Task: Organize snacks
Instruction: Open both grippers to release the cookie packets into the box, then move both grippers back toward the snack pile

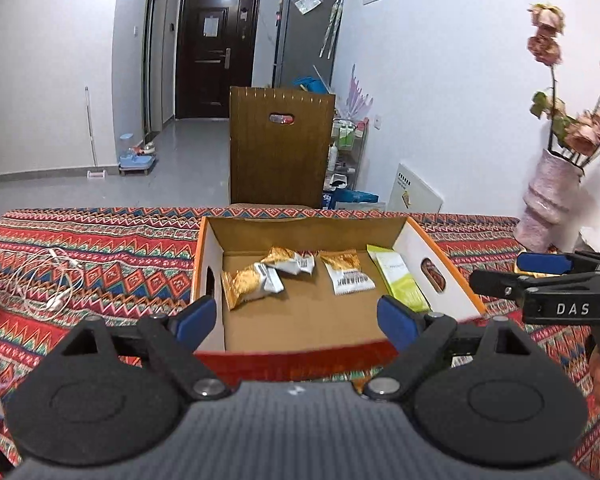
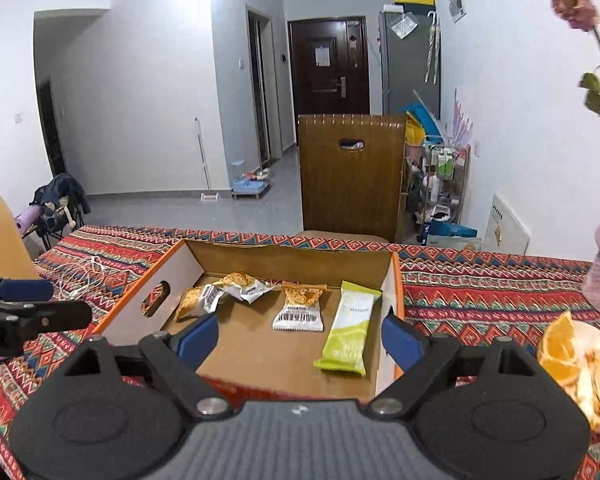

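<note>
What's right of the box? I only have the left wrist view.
Observer: Orange slices and peel, right of the box, near you.
Operator: Is the right gripper holding anything?
Observer: No. The right gripper is open and empty, at the box's near end.
Operator: And far left?
Observer: A folding chair with a dark jacket draped on it, past the table end.
</note>
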A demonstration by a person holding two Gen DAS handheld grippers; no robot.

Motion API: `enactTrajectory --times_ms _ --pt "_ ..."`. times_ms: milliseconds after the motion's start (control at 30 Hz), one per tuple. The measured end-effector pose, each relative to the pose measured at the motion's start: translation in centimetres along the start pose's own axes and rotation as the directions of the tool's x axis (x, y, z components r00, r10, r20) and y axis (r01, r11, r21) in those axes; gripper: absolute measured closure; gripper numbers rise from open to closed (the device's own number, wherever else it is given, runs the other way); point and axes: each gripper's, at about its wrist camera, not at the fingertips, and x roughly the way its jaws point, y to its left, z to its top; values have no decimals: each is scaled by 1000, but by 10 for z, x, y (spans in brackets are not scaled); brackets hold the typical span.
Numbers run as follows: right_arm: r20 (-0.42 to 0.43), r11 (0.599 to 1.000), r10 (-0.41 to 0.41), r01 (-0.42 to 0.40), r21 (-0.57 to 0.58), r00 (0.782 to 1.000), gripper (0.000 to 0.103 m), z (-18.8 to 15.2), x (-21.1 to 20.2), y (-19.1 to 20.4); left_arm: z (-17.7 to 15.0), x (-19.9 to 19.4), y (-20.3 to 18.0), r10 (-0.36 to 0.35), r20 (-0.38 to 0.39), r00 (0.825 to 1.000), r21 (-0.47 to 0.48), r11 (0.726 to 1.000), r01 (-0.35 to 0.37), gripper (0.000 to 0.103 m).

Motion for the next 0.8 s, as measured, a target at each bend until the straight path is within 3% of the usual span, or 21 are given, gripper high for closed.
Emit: enactTrajectory --times_ms 467,800 --pt "43 1000 14 -14 -17 999 14 -69 -76 13 -65 -89 -14 -16 80 997 -26 999 18 14" --pt "74 999 27 -24 -33 997 14 -122 -120 28 -121 -135 -27 8 114 993 15 1000 -10 14"
